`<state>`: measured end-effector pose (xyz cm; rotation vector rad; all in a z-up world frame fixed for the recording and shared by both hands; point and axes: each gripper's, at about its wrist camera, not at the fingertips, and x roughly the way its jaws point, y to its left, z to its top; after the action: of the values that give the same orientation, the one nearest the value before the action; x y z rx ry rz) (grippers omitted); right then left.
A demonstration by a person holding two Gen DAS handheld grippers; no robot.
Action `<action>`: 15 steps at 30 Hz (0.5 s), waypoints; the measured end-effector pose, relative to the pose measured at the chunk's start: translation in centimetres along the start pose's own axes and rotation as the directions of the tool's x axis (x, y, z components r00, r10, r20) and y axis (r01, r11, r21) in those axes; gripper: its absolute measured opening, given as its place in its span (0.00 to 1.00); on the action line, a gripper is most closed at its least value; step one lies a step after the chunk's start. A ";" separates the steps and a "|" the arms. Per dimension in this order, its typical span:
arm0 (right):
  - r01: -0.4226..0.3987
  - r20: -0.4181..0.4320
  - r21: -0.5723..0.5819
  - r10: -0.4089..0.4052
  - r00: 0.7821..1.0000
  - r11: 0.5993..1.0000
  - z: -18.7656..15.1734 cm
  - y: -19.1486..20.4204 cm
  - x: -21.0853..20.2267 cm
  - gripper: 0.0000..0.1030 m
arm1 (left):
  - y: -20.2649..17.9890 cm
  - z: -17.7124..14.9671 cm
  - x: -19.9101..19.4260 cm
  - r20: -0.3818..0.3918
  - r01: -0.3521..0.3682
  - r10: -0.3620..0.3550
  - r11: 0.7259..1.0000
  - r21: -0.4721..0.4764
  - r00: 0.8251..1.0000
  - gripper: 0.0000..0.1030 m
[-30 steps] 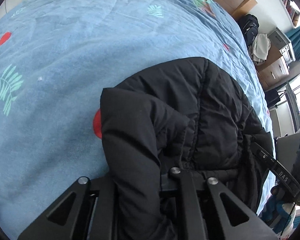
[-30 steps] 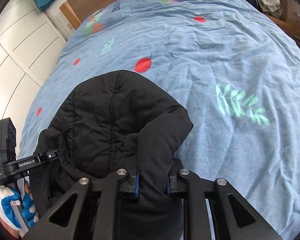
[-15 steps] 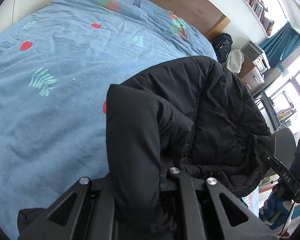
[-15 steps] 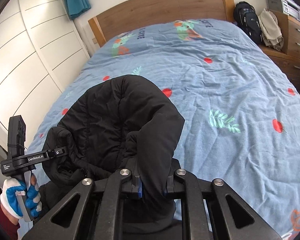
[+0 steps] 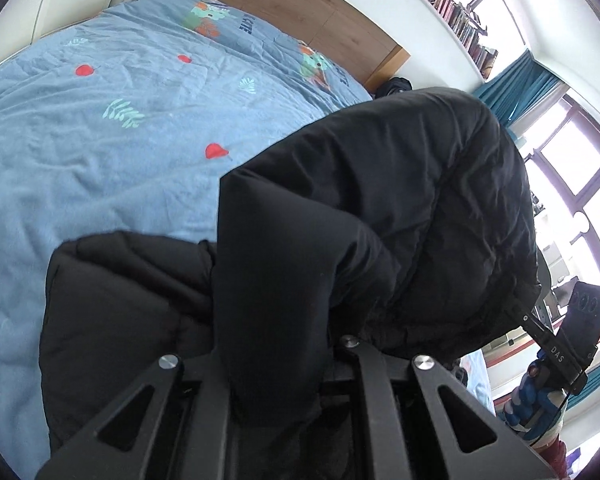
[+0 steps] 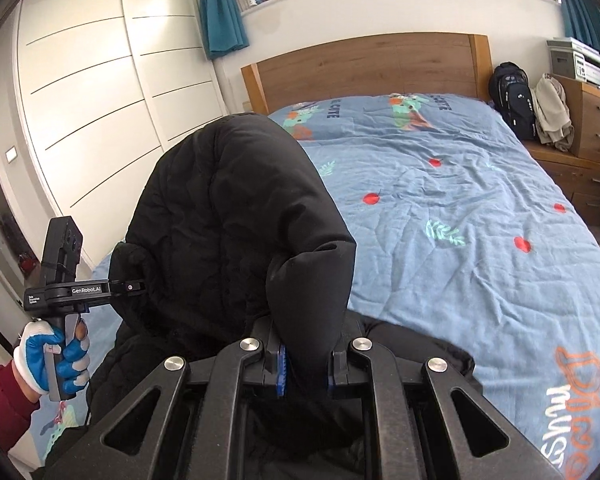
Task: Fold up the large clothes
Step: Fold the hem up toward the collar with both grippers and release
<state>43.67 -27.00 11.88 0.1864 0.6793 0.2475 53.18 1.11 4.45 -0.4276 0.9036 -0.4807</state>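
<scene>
**Now: both hand-held grippers clamped on the black puffer jacket, lifted over the bed**

Left hand-held gripper (image 5: 276,364): jaws pinched tight on a fold of the black puffer jacket (image 5: 380,220); fabric filled the gap between the fingers and spilled forward over them. Right hand-held gripper (image 6: 304,364): jaws narrow, blue pads (image 6: 281,372) pressing a rounded fold of the same jacket (image 6: 236,220) from both sides.

Jacket position: upper part held up off the bed (image 6: 460,208), bulging between the two grippers; lower part draped down onto the blue patterned duvet (image 5: 80,152) at the near edge of the bed. Quilted side faced the cameras.

In the right wrist view the left gripper appeared at the jacket's left edge (image 6: 100,290), gripped by a hand in a blue-and-white glove (image 6: 48,356) with a dark red sleeve (image 6: 4,404). In the left wrist view the right gripper showed at the jacket's right edge (image 5: 560,344), gloved hand (image 5: 536,400) below it.

Background: wooden headboard (image 6: 364,68), white wardrobe (image 6: 100,100), black backpack (image 6: 514,100) beside a wooden dresser (image 6: 596,128).
</scene>
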 end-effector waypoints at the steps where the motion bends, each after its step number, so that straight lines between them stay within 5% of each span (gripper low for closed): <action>1: -0.007 0.002 0.011 0.007 1.000 1.000 -1.1 0.1 -0.6 0.14 | 0.1 -1.3 -0.4 -0.002 -0.009 0.009 1.000 0.004 1.000 0.10; 8: -0.021 0.025 0.049 0.020 0.999 0.999 -6.7 1.1 -3.4 0.14 | 0.7 -7.0 -2.9 0.009 0.001 -0.001 1.000 -0.002 1.000 0.14; 15: 0.051 -0.062 0.083 -0.046 0.997 0.995 -9.8 -0.8 -2.1 0.20 | 0.4 -9.5 -3.7 0.015 -0.010 0.010 1.000 -0.019 1.000 0.20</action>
<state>36.00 -27.43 5.47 0.2434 0.7537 0.1781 43.49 2.06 1.35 -0.4427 0.8958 -0.4595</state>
